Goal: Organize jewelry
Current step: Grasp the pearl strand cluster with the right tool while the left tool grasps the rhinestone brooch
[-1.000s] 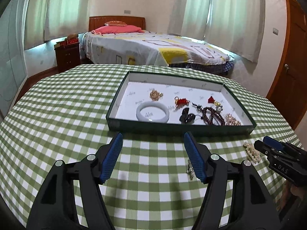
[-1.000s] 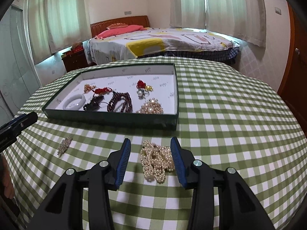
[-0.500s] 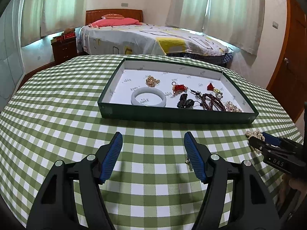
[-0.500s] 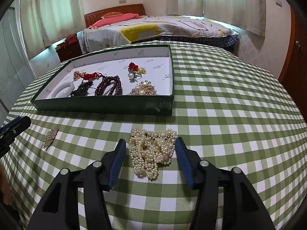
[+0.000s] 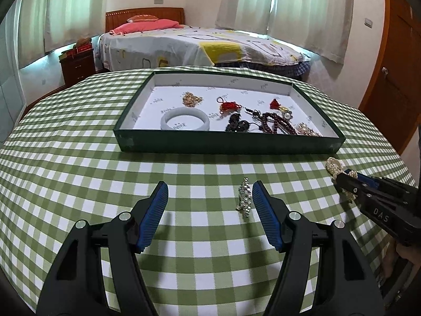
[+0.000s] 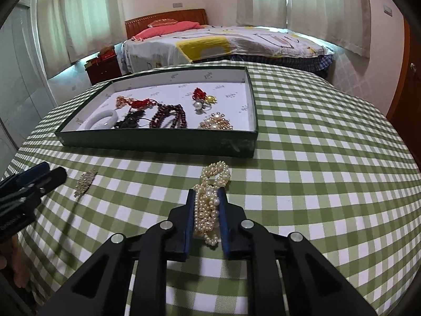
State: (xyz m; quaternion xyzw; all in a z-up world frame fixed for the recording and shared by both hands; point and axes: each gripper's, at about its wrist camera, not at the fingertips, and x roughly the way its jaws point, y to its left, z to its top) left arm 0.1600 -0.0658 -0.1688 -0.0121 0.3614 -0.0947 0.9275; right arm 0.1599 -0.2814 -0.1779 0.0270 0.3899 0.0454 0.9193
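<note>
A green-walled tray (image 5: 229, 144) with a white floor holds several jewelry pieces, among them a white bangle (image 5: 185, 122) and dark red beads (image 6: 168, 115). My right gripper (image 6: 207, 193) is shut on a bunch of pearl necklace (image 6: 210, 200) that rests on the checked tablecloth in front of the tray (image 6: 158, 142). My left gripper (image 5: 210, 187) is open and low over the cloth. A small silver rhinestone piece (image 5: 244, 197) lies just inside its right finger. The same piece shows in the right wrist view (image 6: 84, 180).
The round table has a green and white checked cloth (image 5: 79, 184). A bed (image 5: 200, 47) stands behind the table. A wooden door (image 5: 394, 65) is at the right. The right gripper's body (image 5: 379, 205) sits at the table's right edge.
My right gripper has closed on the pearl necklace. My left gripper has moved forward and down, so the silver piece now lies between its fingers.
</note>
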